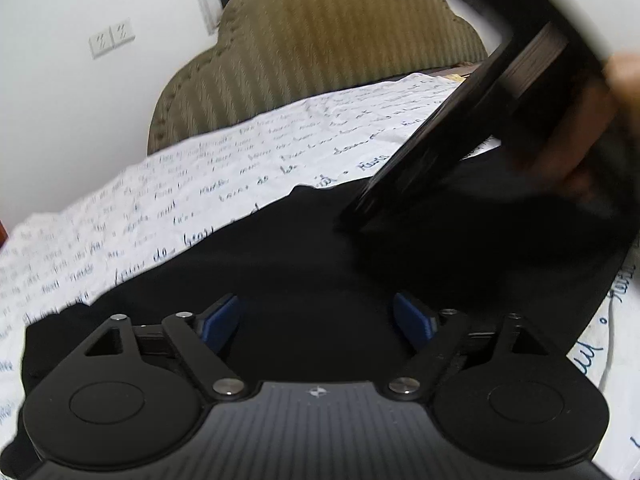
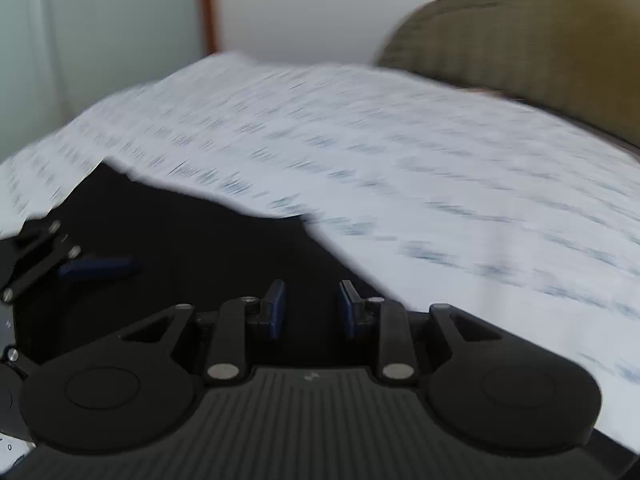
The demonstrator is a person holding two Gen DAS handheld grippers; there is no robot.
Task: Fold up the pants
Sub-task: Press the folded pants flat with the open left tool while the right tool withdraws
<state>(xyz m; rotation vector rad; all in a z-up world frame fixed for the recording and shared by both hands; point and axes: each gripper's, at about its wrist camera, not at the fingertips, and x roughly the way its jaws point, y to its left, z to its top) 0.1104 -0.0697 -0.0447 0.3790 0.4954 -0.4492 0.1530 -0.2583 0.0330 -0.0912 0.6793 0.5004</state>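
On a bed spread with a white, script-printed sheet (image 1: 224, 184), black pants (image 1: 320, 264) lie flat under two hand-held grippers — the garment sits on the near part of the sheet, its far edge running diagonally across the print. Beyond the sheet stands an olive, striped headboard (image 1: 320, 52).

From its own camera, the left gripper (image 1: 316, 316) hangs low over the dark cloth with its blue-padded fingers (image 1: 220, 320) spread wide and nothing between them. The right gripper (image 2: 312, 308) is likewise released, its pads set nearer together but with a clear gap and no fabric caught. In the left view its black body crosses the upper right, heavily blurred.

The risks, as judged from this moment: black cloth against black tooling gives little contrast, so a pinch could take only the top layer — or miss the edge entirely — and leave the fold lopsided. The blur in the right view suggests quick movement; a hasty grab could drag the pants out of line or catch the sheet beneath. With both tools working over the same patch of cloth, they could also knock together.
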